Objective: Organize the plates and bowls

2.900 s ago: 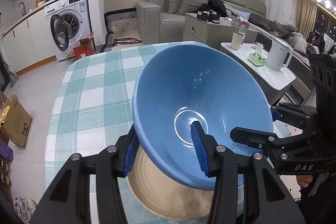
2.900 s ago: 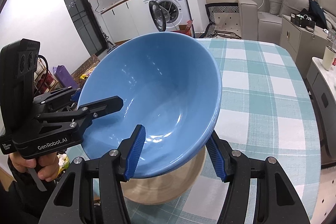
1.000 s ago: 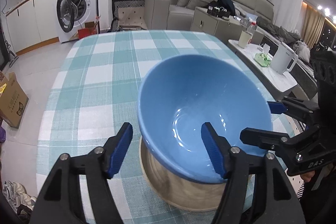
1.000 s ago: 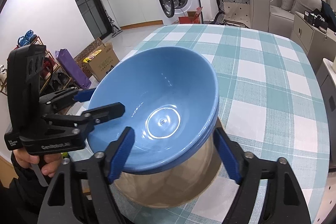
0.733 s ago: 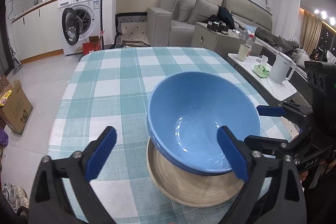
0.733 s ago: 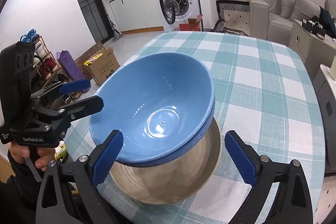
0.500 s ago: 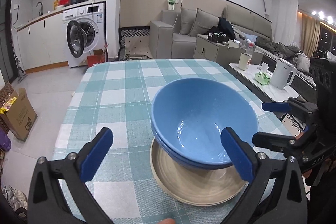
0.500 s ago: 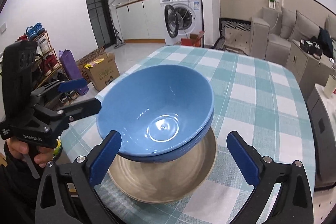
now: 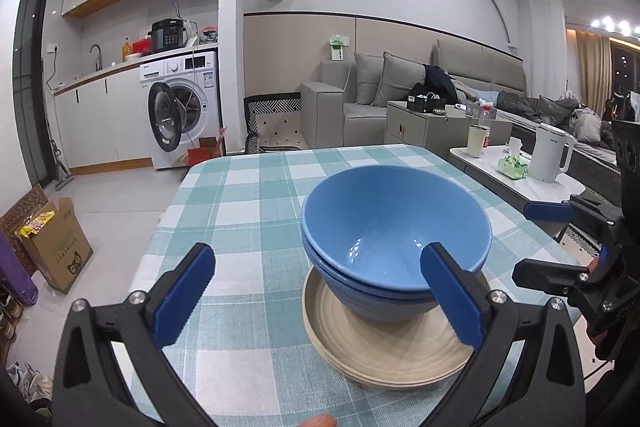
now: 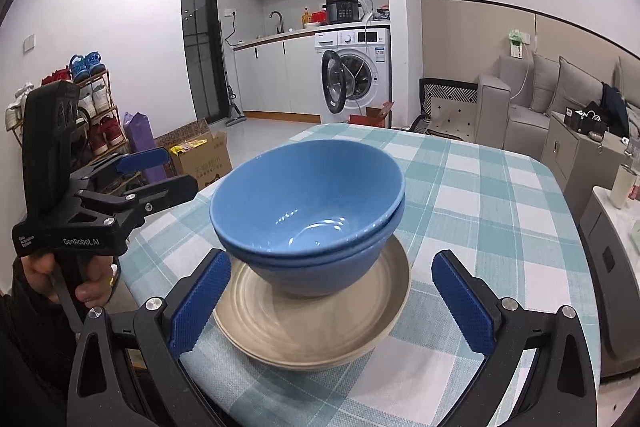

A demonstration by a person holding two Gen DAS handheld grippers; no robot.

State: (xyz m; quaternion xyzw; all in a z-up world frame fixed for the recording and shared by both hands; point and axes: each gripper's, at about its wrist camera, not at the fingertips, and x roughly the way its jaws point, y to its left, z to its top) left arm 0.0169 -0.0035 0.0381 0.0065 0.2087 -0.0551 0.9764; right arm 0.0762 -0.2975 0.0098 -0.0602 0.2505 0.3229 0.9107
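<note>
Standing wide apart, the jaws of the left gripper [image 9: 316, 291] hold nothing; its blue pads frame the stack from the near side, clear of the rims. The right gripper [image 10: 334, 297] is spread just as wide and empty too, its pads on either side of the plates without touching them.

Between the two tools sits the stack: two blue bowls [image 9: 394, 231], one nested inside the other, both upright, resting on a pile of beige plates [image 9: 384, 339]. At least two plate rims show at the near edge of the pile. The bowls sit slightly off the middle of the top plate, leaving more bare plate on the near side.

All of it stands on a table [image 9: 240, 211] covered with a teal and white checked cloth, close to the near edge and well away from the far edge, whose squares lie bare.

In the right wrist view a hand [image 10: 86, 281] in a dark sleeve grips the handle of the left gripper off the table's left edge. In the left wrist view the right gripper shows at the table's right edge.

Beyond the table stand a washing machine [image 9: 182, 111] with its door open, a grey sofa [image 9: 360, 99] and a cardboard box [image 9: 56, 247] on the floor
</note>
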